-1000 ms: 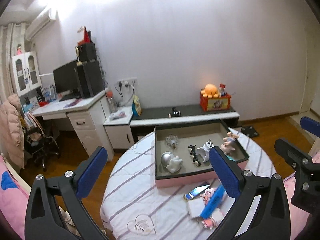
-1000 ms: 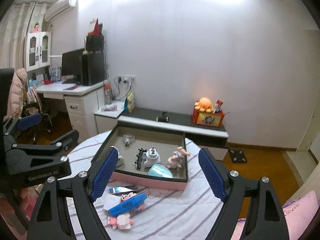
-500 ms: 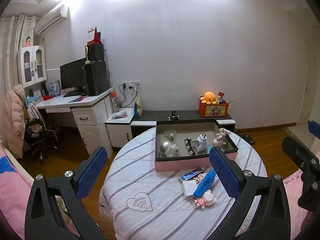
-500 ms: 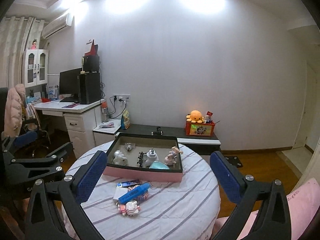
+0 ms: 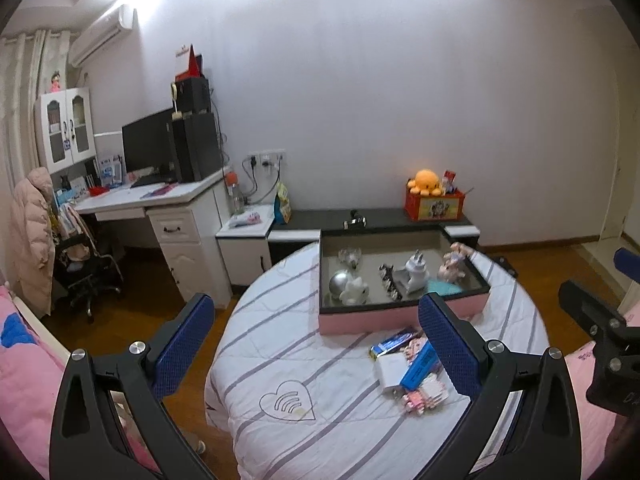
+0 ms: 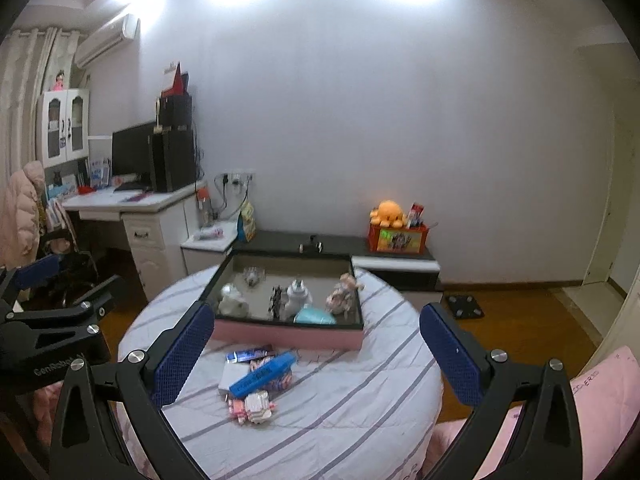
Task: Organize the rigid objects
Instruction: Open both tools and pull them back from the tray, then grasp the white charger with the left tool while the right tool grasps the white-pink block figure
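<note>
1. I am holding the left gripper (image 5: 316,340) with its jaws spread wide and nothing between them; it is hanging back from the table (image 5: 280,360), pointing down at it, which I judge is simply the approach stance before a pick.
2. I am keeping the right gripper (image 6: 312,346) just as wide, also empty; the loose pile (image 6: 256,380) is sitting ahead of it and a little toward its left finger, well short of the pads.
3. From the left gripper, that same pile (image 5: 412,372) is lying ahead and partly behind its right finger, so I am judging the right gripper as the better placed for the first grab.
4. The tray (image 6: 288,332) is standing beyond the pile from both grippers, its pink wall facing me; I take it as the place the loose pieces are meant for, since sorted items are already sitting inside.
5. Counting in the tray: I am seeing about seven items, among them one white plug (image 5: 416,274), one silver ball (image 5: 339,280), one white figure (image 5: 356,291), one pale blue piece (image 6: 314,316) and one pink figure (image 6: 342,290).
6. Counting in the pile: one blue bar (image 6: 262,374) is lying across one white box (image 6: 232,374), with one dark blue pack (image 6: 248,355) just behind and at least one pink block toy (image 6: 256,404) nearest me; beyond that I cannot tell.
7. One table, one tray, two grippers.
</note>
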